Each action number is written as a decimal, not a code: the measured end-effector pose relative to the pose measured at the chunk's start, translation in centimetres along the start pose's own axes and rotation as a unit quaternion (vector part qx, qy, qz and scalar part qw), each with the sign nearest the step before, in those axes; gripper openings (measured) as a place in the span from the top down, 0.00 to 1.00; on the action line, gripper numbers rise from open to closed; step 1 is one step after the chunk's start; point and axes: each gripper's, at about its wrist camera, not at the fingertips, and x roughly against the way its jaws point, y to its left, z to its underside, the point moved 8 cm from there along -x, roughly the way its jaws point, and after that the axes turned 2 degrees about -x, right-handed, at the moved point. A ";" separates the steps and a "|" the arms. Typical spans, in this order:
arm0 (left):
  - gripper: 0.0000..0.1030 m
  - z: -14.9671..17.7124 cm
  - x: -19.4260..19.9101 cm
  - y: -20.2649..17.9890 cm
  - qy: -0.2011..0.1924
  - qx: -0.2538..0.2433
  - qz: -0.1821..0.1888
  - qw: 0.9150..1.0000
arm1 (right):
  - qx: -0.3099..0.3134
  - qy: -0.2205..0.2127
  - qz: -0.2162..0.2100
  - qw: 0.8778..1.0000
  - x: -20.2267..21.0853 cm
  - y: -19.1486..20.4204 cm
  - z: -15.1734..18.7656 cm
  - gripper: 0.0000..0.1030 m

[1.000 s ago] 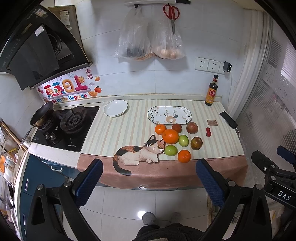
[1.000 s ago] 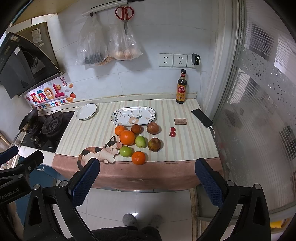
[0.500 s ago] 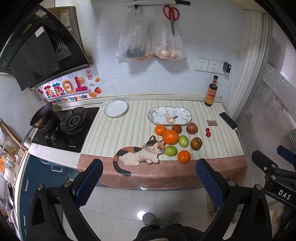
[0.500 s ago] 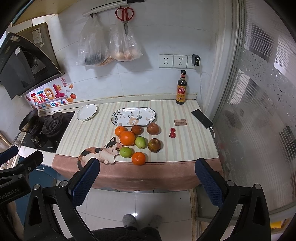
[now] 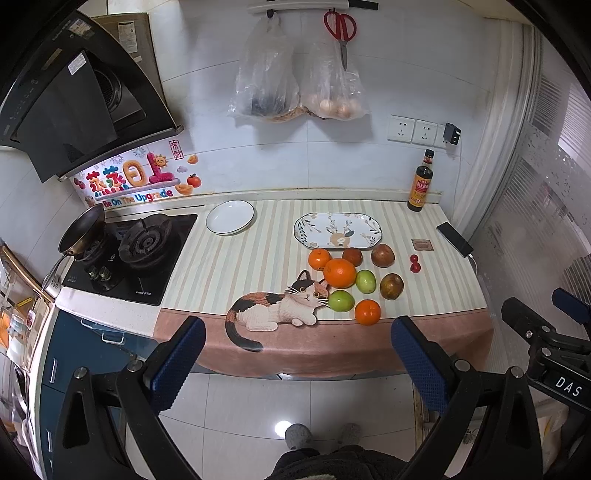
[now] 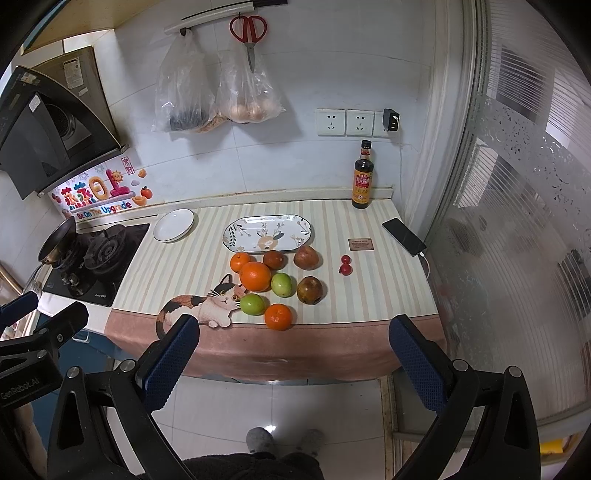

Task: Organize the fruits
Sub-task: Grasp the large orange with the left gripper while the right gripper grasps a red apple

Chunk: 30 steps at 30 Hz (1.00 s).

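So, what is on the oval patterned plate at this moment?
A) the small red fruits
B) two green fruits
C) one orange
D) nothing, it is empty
D: the oval plate shows only its painted pattern, while the fruits all lie on the cloth in front of it.

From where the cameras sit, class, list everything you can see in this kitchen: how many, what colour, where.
Oranges: three, orange, on the counter cloth.
Green fruits: two, near the printed cat.
Brown fruits: three, reddish-brown, right of the oranges.
Small red fruits: two, right of the pile.
Oval plate: one, patterned, behind the fruit, bare.
Round plate: one, white, beside the stove.
Bottle: one, dark, at the wall.
Phone: one, black, right edge.
Pan: one, dark, on the stove.
Scissors: one, red handles, hanging.
Bags: two, clear, hanging.
Left claw: open, blue pads.
Right claw: open, blue pads.
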 end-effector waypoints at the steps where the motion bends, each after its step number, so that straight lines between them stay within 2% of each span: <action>1: 0.00 0.0 0.0 0.0 0.000 0.000 0.000 1.000 | -0.001 0.000 0.000 1.000 0.0 0.0 0.1 0.00; 10: 0.00 -0.5 -0.4 0.3 -0.011 0.003 -0.003 1.000 | -0.024 -0.011 -0.008 1.000 -0.5 0.5 -0.5 0.00; 14: 0.00 -2.3 -2.5 2.2 -0.047 -0.001 -0.044 0.998 | -0.054 -0.037 -0.040 0.997 -2.4 0.5 -1.3 0.00; 17: 0.00 -2.9 -6.5 3.9 -0.046 -0.016 -0.066 0.997 | -0.083 -0.020 -0.039 0.996 -5.6 0.1 -1.4 0.00; 19: 0.00 -3.1 -8.9 4.6 -0.032 -0.018 -0.067 0.997 | -0.101 -0.001 -0.038 0.994 -8.2 0.0 -1.0 0.00; 22: 0.00 -3.0 -13.6 5.1 0.012 -0.021 -0.050 0.998 | -0.109 0.027 -0.018 0.993 -12.7 -0.4 -0.4 0.00; 24: 0.00 -2.8 -16.7 4.9 0.049 -0.020 -0.035 0.998 | -0.124 0.052 -0.021 0.991 -15.6 -0.6 0.1 0.00; 30: 0.00 -2.1 -25.6 2.4 0.152 -0.022 -0.002 0.988 | -0.148 0.106 -0.022 0.983 -24.6 -2.7 1.0 0.03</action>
